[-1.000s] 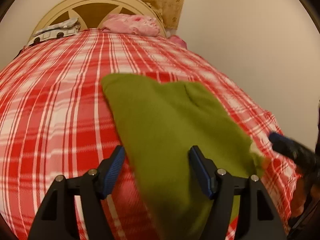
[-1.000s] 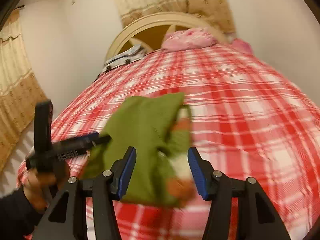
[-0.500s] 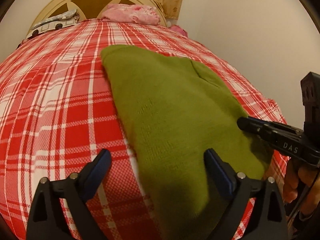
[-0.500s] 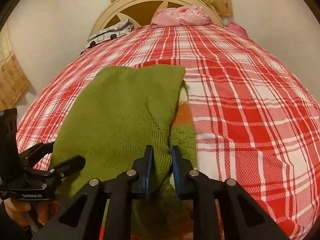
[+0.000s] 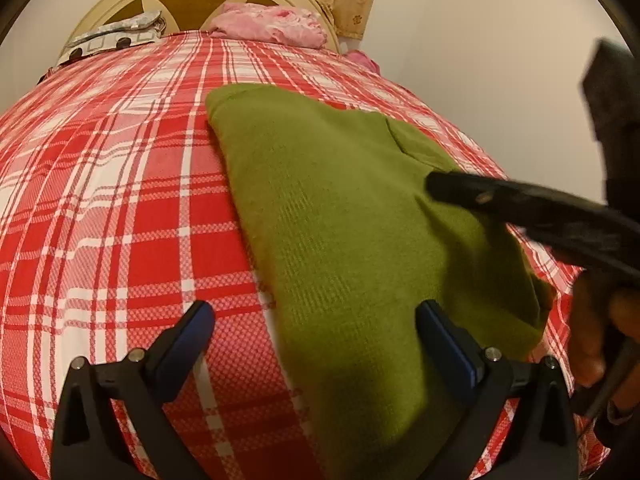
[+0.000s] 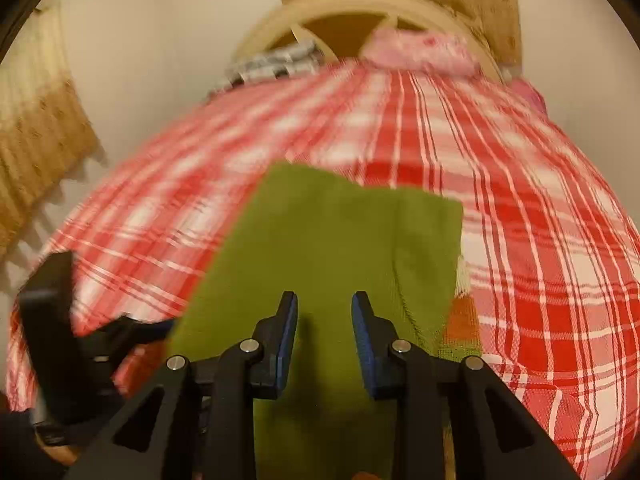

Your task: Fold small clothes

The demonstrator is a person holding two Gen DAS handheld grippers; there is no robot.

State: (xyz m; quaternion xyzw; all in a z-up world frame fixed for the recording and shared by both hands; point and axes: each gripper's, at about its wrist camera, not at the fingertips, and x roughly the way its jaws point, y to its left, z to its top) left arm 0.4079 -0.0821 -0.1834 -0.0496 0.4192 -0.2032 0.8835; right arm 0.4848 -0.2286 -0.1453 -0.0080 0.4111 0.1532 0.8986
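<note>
In the left wrist view, the green garment (image 5: 352,216) lies folded on the red plaid bed (image 5: 120,208), centre to lower right. The left gripper (image 5: 316,344) has its jaws spread wide, just opened, gripping nothing.

In the right wrist view, the right gripper (image 6: 325,332) hangs over the garment (image 6: 328,240) at centre, its jaws a little apart, reopening, pads free.

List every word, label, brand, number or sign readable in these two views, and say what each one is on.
None can be read.
Right gripper, seen from the left wrist: its arm is blurred, and any print there is illegible.
Left gripper, seen from the right wrist: blurred, nothing legible.
Green sweater, plaid bedspread, pink pillow, patterned pillow: patterns only, no lettering.
</note>
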